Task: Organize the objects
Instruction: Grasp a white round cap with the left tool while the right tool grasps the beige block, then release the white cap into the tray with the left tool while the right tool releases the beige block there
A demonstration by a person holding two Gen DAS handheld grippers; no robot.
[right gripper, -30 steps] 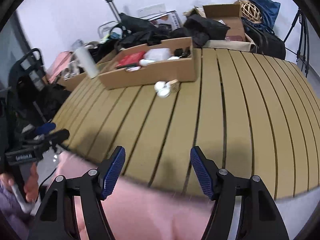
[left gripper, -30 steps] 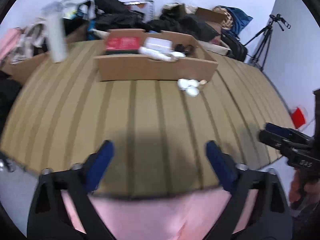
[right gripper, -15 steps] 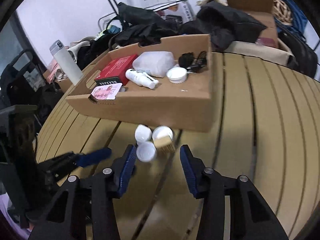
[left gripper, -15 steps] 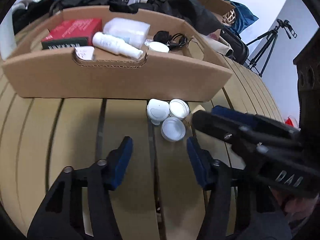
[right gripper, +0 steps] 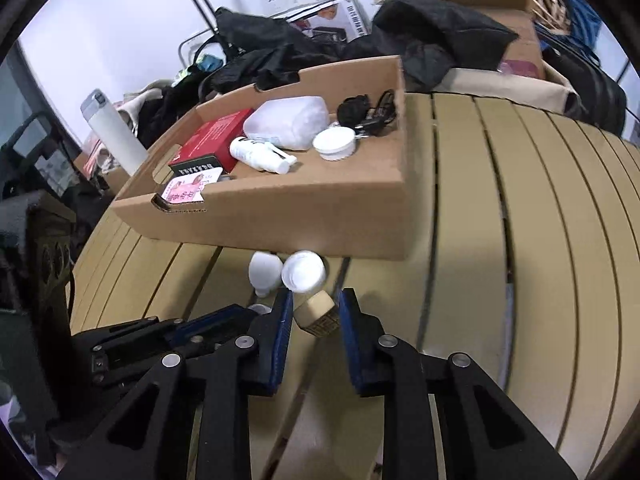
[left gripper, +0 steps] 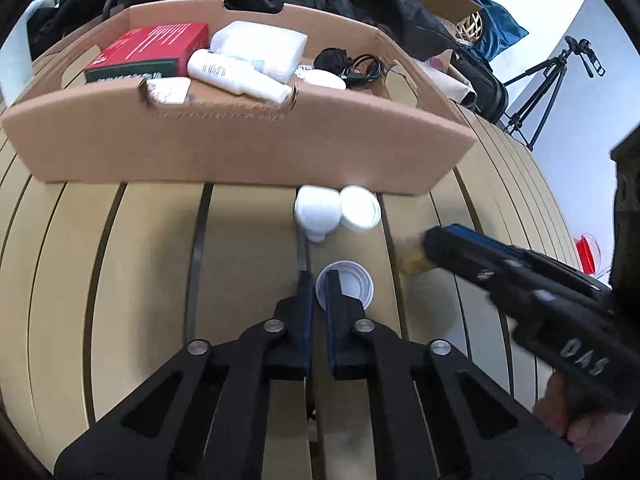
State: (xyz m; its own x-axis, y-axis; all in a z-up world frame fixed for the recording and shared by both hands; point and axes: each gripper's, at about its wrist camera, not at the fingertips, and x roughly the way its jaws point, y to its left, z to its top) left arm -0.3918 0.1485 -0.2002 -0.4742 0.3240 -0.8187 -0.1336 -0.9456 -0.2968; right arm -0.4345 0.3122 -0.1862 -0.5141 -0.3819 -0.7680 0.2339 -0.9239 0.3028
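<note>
On my slatted tan worktop (right gripper: 500, 240) sits a shallow brown cardboard tray (right gripper: 280, 216). Inside it lie a red-and-black rectangular box (left gripper: 152, 50), a white plastic bottle on its side (left gripper: 236, 74), a soft white packet (left gripper: 260, 46), a round white lidded jar (right gripper: 334, 142), a tangle of black cable (left gripper: 352, 66) and a small pink printed card (right gripper: 188, 190) at the near cut-out.

Just in front of the tray's near wall rest a white rounded bottle tipped over (left gripper: 316, 212) and a round white cap (left gripper: 360, 210), touching each other.

My left hand-held gripper (left gripper: 316, 298) has its blue-padded fingers drawn almost together, pinching the near rim of a small open white round lid (left gripper: 348, 284) that lies flat on the worktop.

My right hand-held gripper (right gripper: 314, 316) is partly spread, its fingers on either side of a small tan wooden cube (right gripper: 316, 314) with a carved pattern; both pads look to be against it, though blur leaves the contact uncertain.
</note>
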